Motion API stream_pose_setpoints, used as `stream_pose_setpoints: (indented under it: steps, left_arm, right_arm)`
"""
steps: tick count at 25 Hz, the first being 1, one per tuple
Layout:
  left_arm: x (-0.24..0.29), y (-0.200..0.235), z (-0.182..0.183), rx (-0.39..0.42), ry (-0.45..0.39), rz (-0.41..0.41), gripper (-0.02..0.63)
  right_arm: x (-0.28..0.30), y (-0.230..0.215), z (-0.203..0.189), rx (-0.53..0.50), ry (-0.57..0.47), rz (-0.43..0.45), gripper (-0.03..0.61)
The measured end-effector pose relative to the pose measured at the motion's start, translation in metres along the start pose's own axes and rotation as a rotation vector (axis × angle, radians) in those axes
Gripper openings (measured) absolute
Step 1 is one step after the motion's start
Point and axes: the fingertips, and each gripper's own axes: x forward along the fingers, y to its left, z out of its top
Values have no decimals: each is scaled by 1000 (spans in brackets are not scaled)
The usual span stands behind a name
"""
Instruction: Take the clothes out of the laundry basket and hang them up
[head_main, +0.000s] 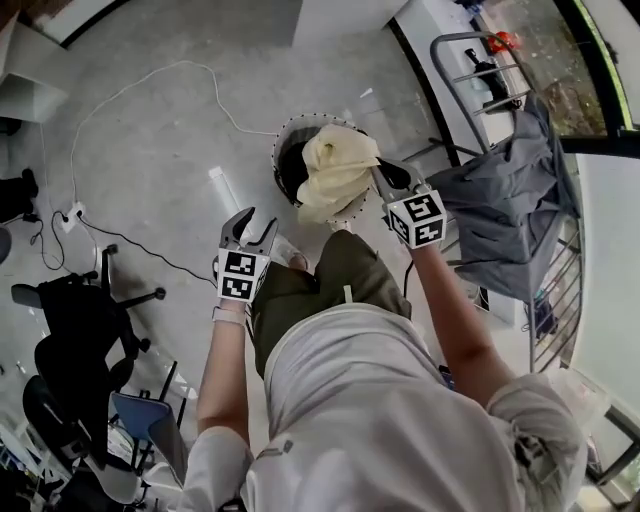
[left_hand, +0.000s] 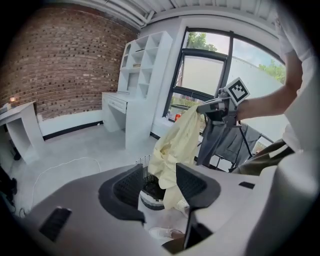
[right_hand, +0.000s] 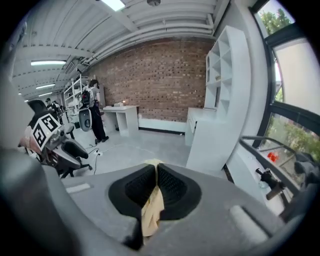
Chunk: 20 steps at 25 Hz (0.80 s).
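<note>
A pale yellow garment hangs from my right gripper, which is shut on its cloth and held high over the round laundry basket. In the left gripper view the garment drapes down toward the basket. My left gripper is left of the basket, open, with nothing between its jaws. The right gripper shows in the left gripper view with the cloth trailing from it.
A metal drying rack stands at the right with a grey garment draped on it. A white cable runs over the grey floor. Office chairs stand at the left. White shelving and a window are behind.
</note>
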Motion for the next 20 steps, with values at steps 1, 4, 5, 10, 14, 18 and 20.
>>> stream_pose_setpoints:
  steps: [1,4,5,10,14,18,20]
  left_arm:
    - [3,-4,6,14,-5,-17,193]
    - [16,-22,22,71,-18,-76,209]
    - [20,-29,27,93,-21,-95,217]
    - [41,-61,41,156,-17,-168,241]
    - [69,-89,53,243,-4,-233,261]
    - [93,-105,63,261,12,-214,261]
    - [102,-111,69,266,-1,-206,261]
  right_arm:
    - [-8,-4,10,0,-22,-14,14]
    - [-34,-15,42,11,-95,-59,14]
    - [-43,-18,52,18,-120,-74,14]
    - [-83,-25,97,26,-223,-122,14]
    - [-115,-32,121,56,-285,-174,14]
    - [-147,-40,134,73,-330,-212,14]
    - [-162,-42,139,82,-352,-227,14]
